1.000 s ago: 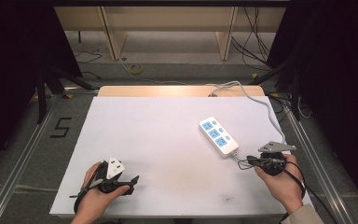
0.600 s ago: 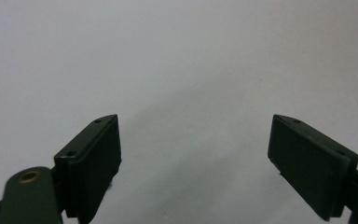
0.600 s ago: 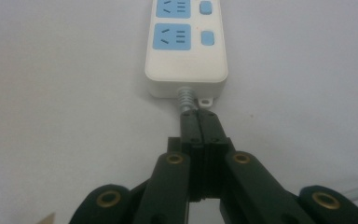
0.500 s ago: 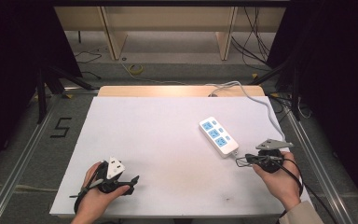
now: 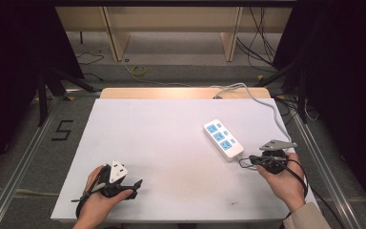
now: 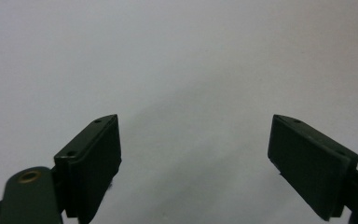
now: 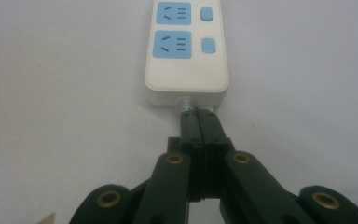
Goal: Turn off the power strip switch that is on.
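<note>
The power strip (image 5: pixel 223 140) is lying flat on the white table (image 5: pixel 171 143), toward its right side, set at an angle with its blue sockets facing up. No container is in view; nothing is sitting on or plugged into the strip.

The right gripper (image 5: pixel 248 161) is resting at the strip's near end. In the right gripper view its jaws are pressing together, tips (image 7: pixel 199 122) just at the ribbed cable collar (image 7: pixel 185 103) where it leaves the strip's (image 7: pixel 186 51) end wall. Whether the cord itself is pinched between the jaws cannot be told. The white cord (image 5: pixel 262 102) is running off along the table's right edge toward the far end.

The left gripper (image 5: pixel 136 183) is sitting near the table's front left, well apart from the strip. In the left gripper view its jaws are standing wide apart (image 6: pixel 196 163) over bare table surface, holding nothing.
</note>
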`<state>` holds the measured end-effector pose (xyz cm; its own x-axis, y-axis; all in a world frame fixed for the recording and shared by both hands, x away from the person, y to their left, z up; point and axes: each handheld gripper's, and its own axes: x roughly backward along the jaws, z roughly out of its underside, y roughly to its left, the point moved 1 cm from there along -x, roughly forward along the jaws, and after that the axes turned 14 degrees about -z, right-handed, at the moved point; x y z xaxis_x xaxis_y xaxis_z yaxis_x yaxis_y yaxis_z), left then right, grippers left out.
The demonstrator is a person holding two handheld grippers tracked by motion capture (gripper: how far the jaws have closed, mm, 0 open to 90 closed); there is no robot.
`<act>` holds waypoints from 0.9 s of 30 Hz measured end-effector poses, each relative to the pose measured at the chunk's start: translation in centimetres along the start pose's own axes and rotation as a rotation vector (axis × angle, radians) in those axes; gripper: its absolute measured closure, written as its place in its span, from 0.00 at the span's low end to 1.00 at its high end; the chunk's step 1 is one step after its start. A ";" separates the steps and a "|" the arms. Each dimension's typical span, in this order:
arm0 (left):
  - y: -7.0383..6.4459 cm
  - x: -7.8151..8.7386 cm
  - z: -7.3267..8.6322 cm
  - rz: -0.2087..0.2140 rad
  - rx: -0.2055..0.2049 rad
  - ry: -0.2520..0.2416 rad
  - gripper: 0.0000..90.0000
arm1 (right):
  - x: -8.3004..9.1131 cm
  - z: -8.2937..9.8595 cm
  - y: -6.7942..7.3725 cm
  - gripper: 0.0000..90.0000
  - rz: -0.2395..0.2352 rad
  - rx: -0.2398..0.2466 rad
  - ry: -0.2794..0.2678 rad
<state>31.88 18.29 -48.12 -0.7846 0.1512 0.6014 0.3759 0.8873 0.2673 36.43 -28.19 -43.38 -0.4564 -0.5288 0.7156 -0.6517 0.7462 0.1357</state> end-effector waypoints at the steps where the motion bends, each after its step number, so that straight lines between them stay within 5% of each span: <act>1: 0.0 0.0 0.0 -0.001 -0.003 -0.001 0.19 | 0.0 -0.1 0.0 1.00 0.001 0.000 0.001; 27: -0.1 -0.1 0.0 0.001 -0.006 -0.001 0.19 | -0.7 -1.0 -0.4 1.00 0.000 -0.009 0.009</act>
<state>31.91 18.21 -48.15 -0.7844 0.1526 0.6012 0.3796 0.8847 0.2707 37.65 -27.74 -43.23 -0.4509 -0.5255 0.7215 -0.6466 0.7495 0.1418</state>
